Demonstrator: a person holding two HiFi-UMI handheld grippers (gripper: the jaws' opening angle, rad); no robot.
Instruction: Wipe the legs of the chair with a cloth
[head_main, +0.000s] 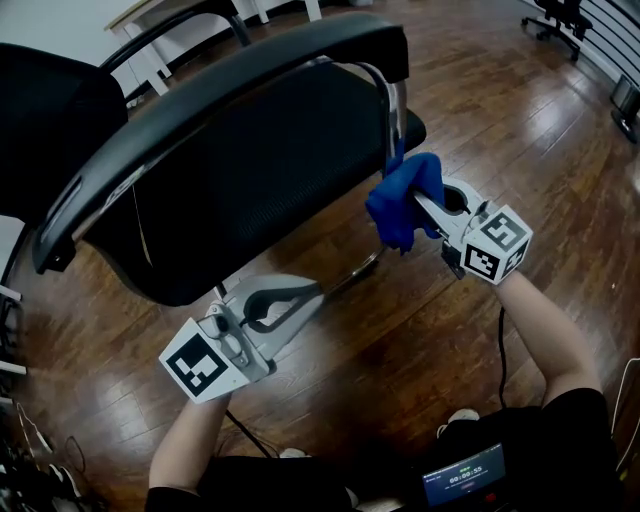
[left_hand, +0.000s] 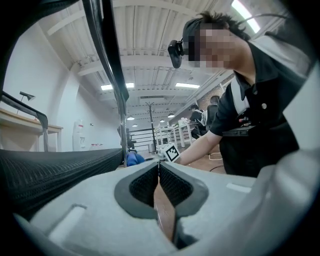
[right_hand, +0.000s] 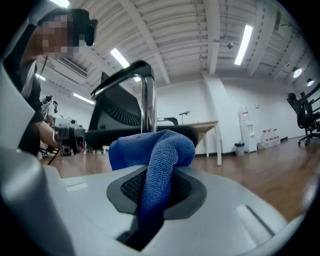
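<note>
Chair (head_main: 230, 170) tipped over on the wooden floor (head_main: 420, 320), filling the left and middle of the head view: black mesh panel, black padded rim, curved chrome leg tube (head_main: 393, 110) on its right side.

Lower left, near the chair's dark edge and not touching it: left hand-held gripper (head_main: 300, 300), jaws drawn together at the tips, nothing between them, only a sliver of floor showing through the slit lower down in its own view (left_hand: 159, 172).

Further right, blue cloth (head_main: 405, 200): deep blue, nubbly microfibre, bunched into a soft lump with one fold hanging down. Pinched between the jaws of the right hand-held gripper (head_main: 425, 205), the bulk spilling past the tips. Cloth right up against the chrome leg tube, just below its bend. Same in the right gripper view: cloth (right_hand: 160, 150) clamped between the dark pads, tube (right_hand: 148, 105) rising straight behind it.
</note>
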